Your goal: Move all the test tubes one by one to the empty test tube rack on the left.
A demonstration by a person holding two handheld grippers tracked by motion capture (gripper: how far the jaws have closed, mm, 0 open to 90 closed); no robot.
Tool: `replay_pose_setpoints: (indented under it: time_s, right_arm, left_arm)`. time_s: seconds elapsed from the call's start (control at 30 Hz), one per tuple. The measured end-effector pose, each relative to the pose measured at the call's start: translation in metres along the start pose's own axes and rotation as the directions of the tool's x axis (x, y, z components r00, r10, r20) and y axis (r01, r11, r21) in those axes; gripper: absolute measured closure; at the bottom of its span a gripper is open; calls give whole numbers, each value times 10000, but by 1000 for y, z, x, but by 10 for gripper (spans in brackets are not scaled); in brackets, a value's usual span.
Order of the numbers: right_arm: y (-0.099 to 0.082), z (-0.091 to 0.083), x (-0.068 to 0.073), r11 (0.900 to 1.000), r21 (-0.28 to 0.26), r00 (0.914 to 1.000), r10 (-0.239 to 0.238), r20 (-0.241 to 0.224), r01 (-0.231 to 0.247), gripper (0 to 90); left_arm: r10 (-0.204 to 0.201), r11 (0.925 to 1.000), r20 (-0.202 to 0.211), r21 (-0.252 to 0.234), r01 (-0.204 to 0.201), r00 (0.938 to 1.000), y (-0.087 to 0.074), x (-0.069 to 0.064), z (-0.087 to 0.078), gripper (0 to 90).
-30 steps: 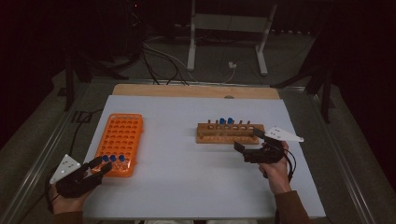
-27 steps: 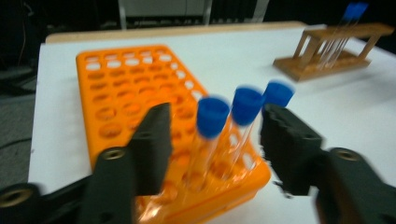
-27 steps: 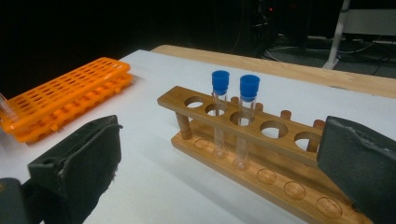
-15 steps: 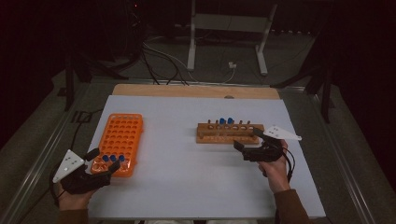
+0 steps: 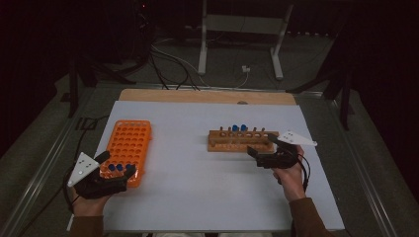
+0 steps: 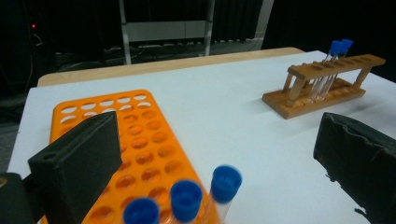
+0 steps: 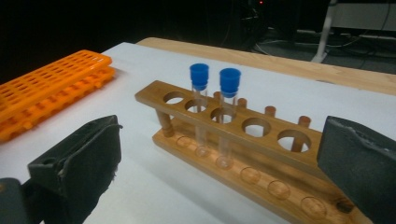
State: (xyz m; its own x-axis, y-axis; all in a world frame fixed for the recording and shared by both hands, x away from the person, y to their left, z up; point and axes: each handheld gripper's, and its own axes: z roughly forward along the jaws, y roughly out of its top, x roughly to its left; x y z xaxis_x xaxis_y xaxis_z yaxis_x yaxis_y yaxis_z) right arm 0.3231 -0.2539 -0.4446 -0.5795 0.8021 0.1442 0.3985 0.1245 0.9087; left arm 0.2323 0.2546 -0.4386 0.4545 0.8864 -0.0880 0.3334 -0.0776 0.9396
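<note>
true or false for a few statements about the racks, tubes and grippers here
1. Two blue-capped tubes stand in the wooden rack. True.
2. The left gripper is shut on a tube. False: its jaws stand open with nothing pressed between them, having just been opening.
3. Three blue caps show at the near end of the orange rack. True.
4. The wooden rack lies on top of the orange rack. False: they sit apart on the white table.
5. The right gripper holds a tube. False: its jaws are open and empty, near the wooden rack.
</note>
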Motion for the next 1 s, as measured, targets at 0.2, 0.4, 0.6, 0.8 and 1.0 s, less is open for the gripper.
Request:
replay_pose_setpoints:
  time_s: [0.2,0.4,0.6,0.8,1.0]
  right_arm:
    - [4,2,0,9999,-52,9999,-92,113,93,2]
    - [13,8,3,9998,-49,9997,-215,117,216,2]
    - [18,22,1,9998,163,9997,-139,188,136,2]
    - [19,38,-1,9978,624,9996,-232,139,223,47]
    - [18,53,-6,9941,1041,9987,-332,382,291,89]
  left_arm:
    - [74,10000,151,-65,-73,9999,6,-10,12,12]
    - [40,10000,348,-68,-37,9994,11,-21,26,12]
    - [55,9999,584,82,-60,9983,15,-31,41,12]
    - [67,10000,722,61,-72,9974,15,-34,47,12]
    - [-34,10000,786,-34,37,9969,15,-32,44,12]
